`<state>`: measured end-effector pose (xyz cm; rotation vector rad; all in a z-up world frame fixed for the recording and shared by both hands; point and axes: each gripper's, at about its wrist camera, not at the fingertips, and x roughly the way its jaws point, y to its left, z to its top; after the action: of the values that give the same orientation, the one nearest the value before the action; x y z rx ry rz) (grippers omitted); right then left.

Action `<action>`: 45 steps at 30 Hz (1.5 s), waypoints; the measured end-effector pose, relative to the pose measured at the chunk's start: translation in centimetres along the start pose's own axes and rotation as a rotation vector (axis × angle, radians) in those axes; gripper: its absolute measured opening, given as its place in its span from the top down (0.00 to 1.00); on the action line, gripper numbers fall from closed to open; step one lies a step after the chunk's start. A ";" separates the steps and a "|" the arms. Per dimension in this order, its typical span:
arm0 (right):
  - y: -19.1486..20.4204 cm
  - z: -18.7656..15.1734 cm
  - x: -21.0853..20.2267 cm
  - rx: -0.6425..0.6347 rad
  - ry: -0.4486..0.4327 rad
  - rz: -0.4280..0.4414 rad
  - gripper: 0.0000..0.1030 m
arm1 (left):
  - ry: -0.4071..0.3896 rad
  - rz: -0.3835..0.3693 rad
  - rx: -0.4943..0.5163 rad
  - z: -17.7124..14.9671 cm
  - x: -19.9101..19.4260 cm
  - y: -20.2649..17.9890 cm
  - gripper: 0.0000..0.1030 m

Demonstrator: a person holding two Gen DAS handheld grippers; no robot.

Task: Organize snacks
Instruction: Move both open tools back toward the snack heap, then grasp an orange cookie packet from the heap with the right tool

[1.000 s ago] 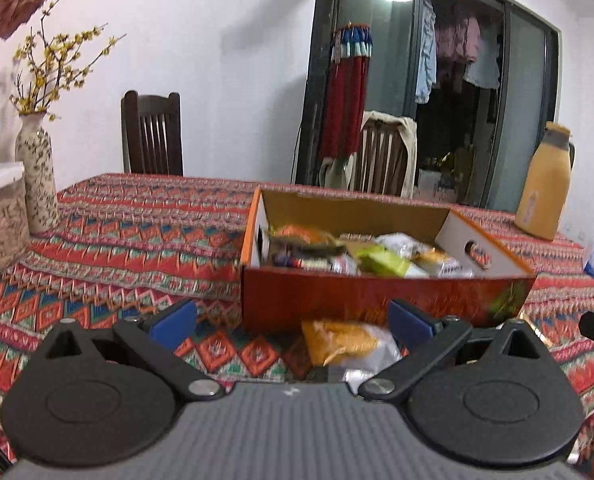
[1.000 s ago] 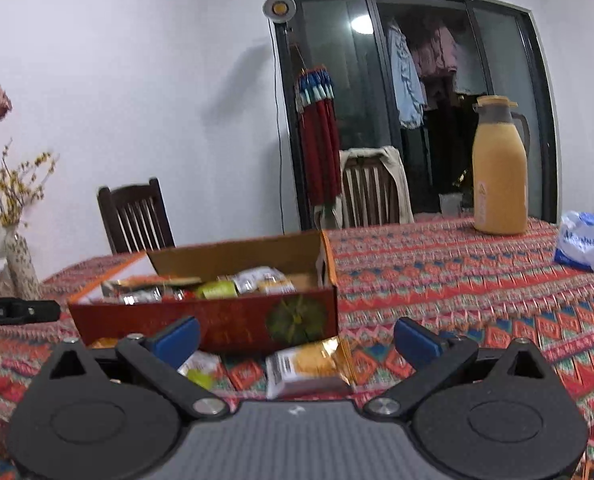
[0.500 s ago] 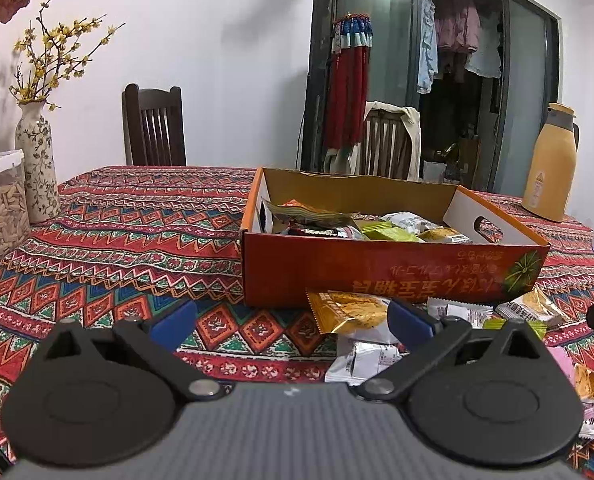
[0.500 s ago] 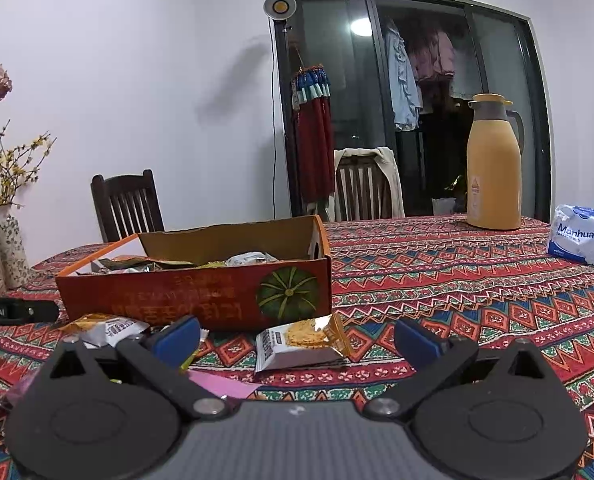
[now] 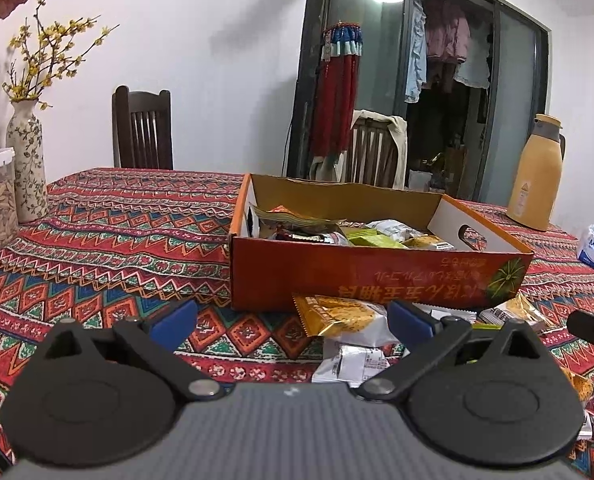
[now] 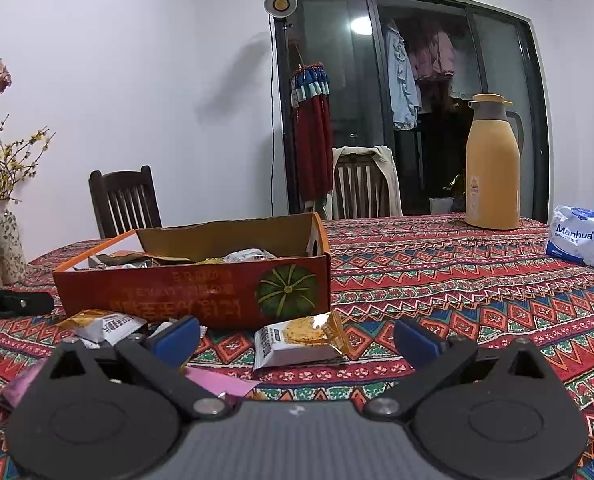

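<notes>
- Left gripper [image 5: 291, 320]: hovering low over the tablecloth [image 5: 97, 240], blue-padded fingers spread wide, gripping nothing.
- Right gripper [image 6: 297, 338]: likewise hanging above the cloth, fingers standing wide apart, empty.
- Orange cardboard box [image 5: 377, 276]: sitting mid-table, holding assorted snack packets.
- Yellow snack packet [image 5: 339, 314]: lying on the cloth just in front of the box, between the left fingers in view.
- White-and-orange cracker packet [image 6: 297, 340]: resting near the box's pumpkin-printed corner, between the right fingers in view.
- Yellow thermos [image 6: 492, 164]: standing at the far table edge.
</notes>
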<state>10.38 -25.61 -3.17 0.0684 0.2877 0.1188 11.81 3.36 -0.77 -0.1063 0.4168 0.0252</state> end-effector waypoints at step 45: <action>1.7 -1.4 1.8 -0.239 0.347 0.058 0.00 | 0.025 -0.007 -0.063 -0.1 0.2 1.1 0.00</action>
<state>11.54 -23.61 -4.84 -0.1833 0.6162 0.2226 11.91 4.41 -1.01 -0.1699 0.4408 0.0301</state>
